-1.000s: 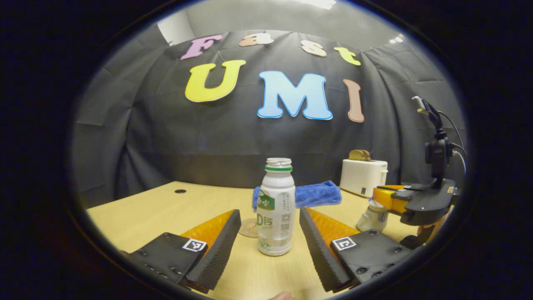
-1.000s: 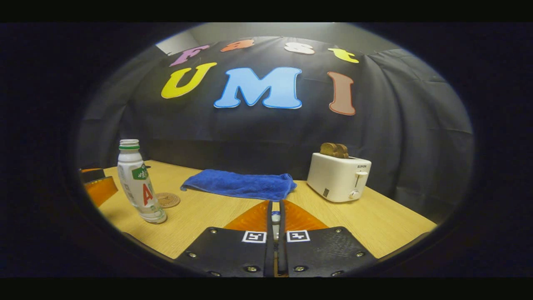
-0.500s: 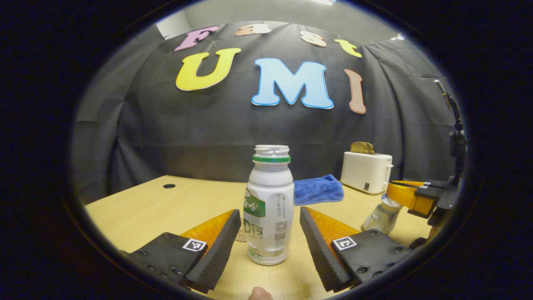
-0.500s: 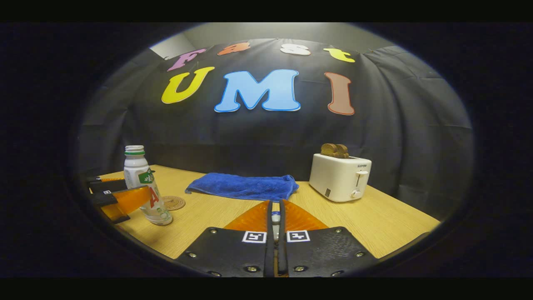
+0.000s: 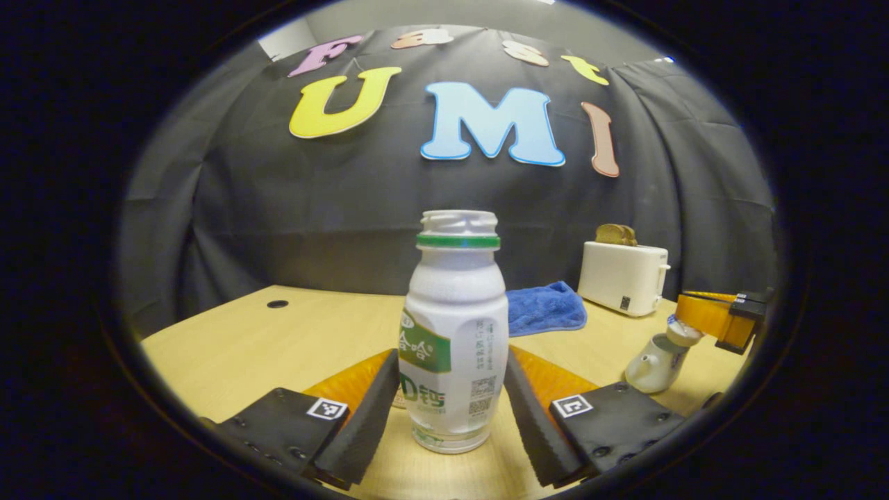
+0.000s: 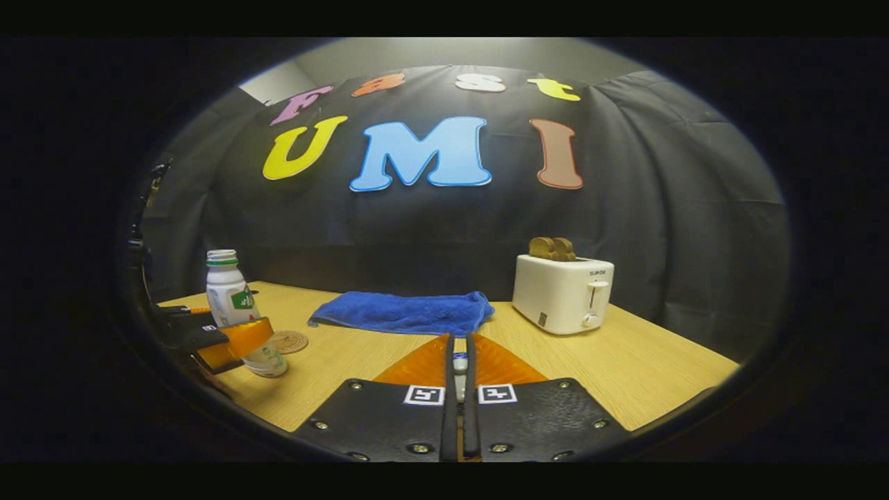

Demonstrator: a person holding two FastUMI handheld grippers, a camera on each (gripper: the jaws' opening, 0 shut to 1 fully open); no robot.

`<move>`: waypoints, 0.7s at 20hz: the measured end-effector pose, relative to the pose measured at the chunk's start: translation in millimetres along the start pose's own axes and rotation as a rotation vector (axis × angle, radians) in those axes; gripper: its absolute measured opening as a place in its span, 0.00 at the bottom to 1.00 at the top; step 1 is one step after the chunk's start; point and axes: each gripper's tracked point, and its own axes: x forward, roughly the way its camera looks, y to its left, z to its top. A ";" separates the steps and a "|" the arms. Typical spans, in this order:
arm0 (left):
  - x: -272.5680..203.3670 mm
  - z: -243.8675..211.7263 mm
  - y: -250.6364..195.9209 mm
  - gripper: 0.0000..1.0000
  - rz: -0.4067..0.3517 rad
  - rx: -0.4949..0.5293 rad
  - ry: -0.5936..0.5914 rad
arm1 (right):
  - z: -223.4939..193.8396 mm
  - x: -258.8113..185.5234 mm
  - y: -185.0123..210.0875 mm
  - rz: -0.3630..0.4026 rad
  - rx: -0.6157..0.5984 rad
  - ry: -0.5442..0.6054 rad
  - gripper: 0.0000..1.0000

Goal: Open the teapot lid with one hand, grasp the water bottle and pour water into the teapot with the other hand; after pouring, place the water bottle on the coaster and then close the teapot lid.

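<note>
Things on the surface
Bottle stands in front; coaster just behind it, towel farther back, toaster right of the towel.

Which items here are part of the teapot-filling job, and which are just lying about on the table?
Job:
water bottle, between the left gripper fingers
teapot
its lid knob, pinched in the right gripper
coaster

Lying about:
blue towel
toaster with bread

Glossy plastic bottle; fluffy towel
</note>
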 end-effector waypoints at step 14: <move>-18.6 14.9 5.0 0.73 0.009 0.119 0.006 | 10.6 -74.5 8.6 0.046 0.016 -0.005 0.04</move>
